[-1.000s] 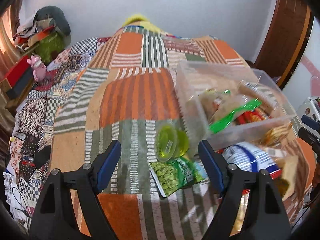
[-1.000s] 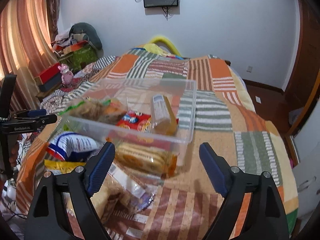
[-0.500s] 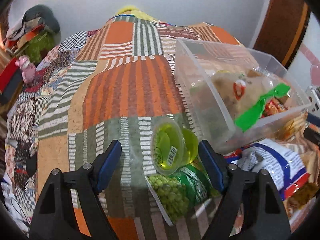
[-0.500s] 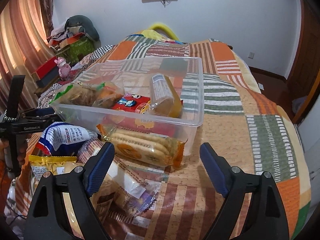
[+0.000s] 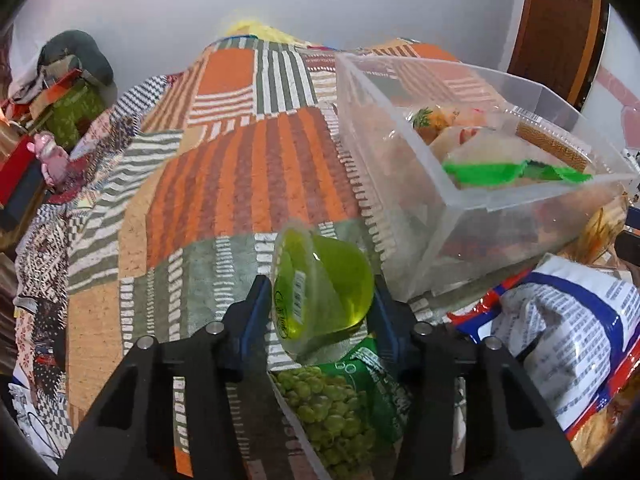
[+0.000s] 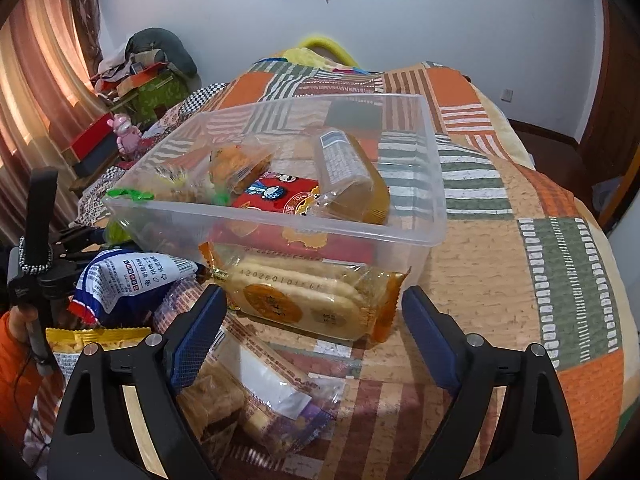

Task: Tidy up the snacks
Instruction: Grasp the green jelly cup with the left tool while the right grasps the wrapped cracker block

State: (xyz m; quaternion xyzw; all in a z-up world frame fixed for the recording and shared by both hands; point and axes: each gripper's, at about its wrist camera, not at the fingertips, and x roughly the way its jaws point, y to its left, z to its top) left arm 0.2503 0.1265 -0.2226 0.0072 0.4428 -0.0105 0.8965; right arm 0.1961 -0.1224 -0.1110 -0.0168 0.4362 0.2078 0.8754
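My left gripper [image 5: 318,300] is shut on a green jelly cup [image 5: 320,284] lying on its side on the patchwork bedspread, next to the clear plastic bin [image 5: 404,184]. A green pea packet [image 5: 340,408] lies under the cup. The bin holds several snack packets and also shows in the right wrist view [image 6: 424,216]. My right gripper [image 6: 314,328] is open and empty, its jaws astride an orange biscuit packet [image 6: 304,300] that lies against the bin's near wall.
A blue-and-white bag [image 5: 568,332] lies right of the pea packet; it also shows in the right wrist view [image 6: 132,276]. Wafer and cracker packets [image 6: 248,392] lie under my right gripper. A yellow packet [image 6: 92,340] is at left. Clutter stands off the bed's left side [image 6: 132,92].
My left gripper moved forward and closed on the jelly cup. My right gripper moved down and closer to the orange biscuit packet, still open.
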